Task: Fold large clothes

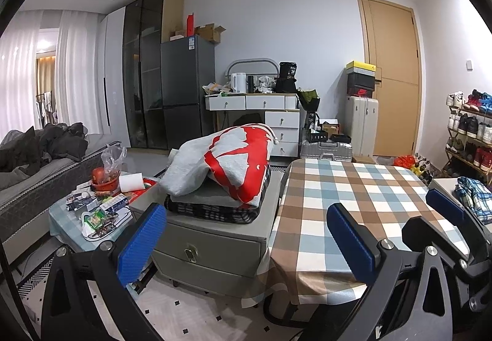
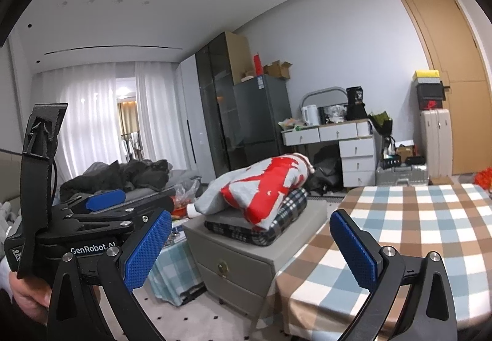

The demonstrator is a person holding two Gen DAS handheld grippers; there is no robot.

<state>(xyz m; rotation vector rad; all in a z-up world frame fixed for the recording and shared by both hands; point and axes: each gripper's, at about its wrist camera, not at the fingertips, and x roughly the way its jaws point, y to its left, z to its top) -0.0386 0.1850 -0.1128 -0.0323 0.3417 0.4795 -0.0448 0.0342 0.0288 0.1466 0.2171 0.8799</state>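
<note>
Both grippers are hanging in the air with nothing between their pads: the left gripper (image 1: 246, 236) is standing with its blue pads wide apart over the near edge of the checked tablecloth (image 1: 353, 187), and the right gripper (image 2: 250, 247) is likewise spread, empty, aiming between the grey cabinet (image 2: 246, 258) and the table. Task garment seems to be the grey-and-red sweatshirt (image 1: 227, 162), which is lying bunched on a folded plaid blanket (image 1: 212, 213) on top of that cabinet, well apart from either gripper (another checked shirt (image 1: 473, 193) is sitting at the far right, so which piece is meant is a judgement call). Risks from here, as I am reading it: grabbing the sweatshirt by one bunched layer is likely dragging the blanket stack along or tipping it off the cabinet toward the cluttered low table (image 1: 92, 218) beside it, where a plastic bag (image 1: 112, 159) and a red bowl (image 1: 104, 184) are standing. Pinching only a thin fold is risking a slip mid-carry, since thick fleece is sagging heavily. Tablecloth is hanging loose over the edge, so a pad snagging it could be pulling the cloth askew. The left gripper's body is also showing close at the left of the right wrist view (image 2: 101, 218), so the two tools bumping is possible when both reach.
</note>
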